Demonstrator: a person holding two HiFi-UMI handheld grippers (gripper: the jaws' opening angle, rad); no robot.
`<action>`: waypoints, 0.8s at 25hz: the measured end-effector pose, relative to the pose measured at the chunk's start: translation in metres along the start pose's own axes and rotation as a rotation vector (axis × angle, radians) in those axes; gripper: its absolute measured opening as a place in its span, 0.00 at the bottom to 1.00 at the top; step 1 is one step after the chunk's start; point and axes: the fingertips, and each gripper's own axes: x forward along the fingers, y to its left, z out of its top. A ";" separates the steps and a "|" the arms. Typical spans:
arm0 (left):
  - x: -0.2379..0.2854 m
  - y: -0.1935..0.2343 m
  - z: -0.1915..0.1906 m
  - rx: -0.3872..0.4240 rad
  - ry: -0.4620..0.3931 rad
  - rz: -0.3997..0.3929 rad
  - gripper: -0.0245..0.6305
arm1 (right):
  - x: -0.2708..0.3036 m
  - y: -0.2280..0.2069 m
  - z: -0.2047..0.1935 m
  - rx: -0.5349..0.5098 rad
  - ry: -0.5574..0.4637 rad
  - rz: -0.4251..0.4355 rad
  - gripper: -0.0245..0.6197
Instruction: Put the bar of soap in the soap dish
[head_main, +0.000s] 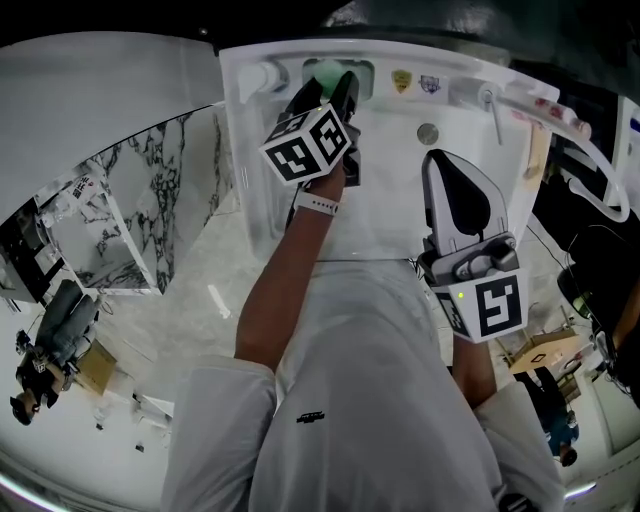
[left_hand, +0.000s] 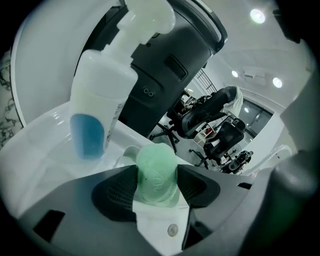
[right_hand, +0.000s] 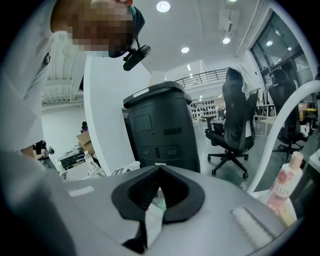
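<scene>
Shirt front (head_main: 350, 400): nearest the head camera, filling 6 o'clock; the person stands right up against the sink (head_main: 400, 210), likely to reach its back ledge.
Left gripper (head_main: 338, 88): at 12 o'clock in the head view, with the arm long across the basin, because the dish sits at the far rim.
Left fingers (left_hand: 112, 192): pinching the bar of soap (left_hand: 156, 172) by its two flanks; its pale green end pokes out past the tips, so that end can go down first.
Bar of soap: in the left gripper, over or just at the soap dish (head_main: 366, 72); I cannot tell whether it touches.
Bottle (left_hand: 97, 100): at 10 o'clock in the left gripper view, near the soap. It is a close neighbour, so a straight descent seems wise.
Right gripper (right_hand: 159, 175): at 3 o'clock in the head view, near the sink's front edge and out of the way. Its fingers are pressed together on nothing.
Step, as I judge: lowering and release remain.
</scene>
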 end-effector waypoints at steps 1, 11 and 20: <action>0.000 0.001 0.000 0.016 0.004 0.010 0.43 | 0.000 -0.001 0.000 0.003 0.000 -0.002 0.06; 0.006 0.005 0.001 0.145 0.041 0.056 0.43 | 0.003 -0.003 -0.001 0.020 0.000 -0.013 0.06; 0.009 -0.003 0.005 0.181 0.037 0.018 0.43 | 0.004 0.003 0.000 0.028 -0.004 -0.006 0.06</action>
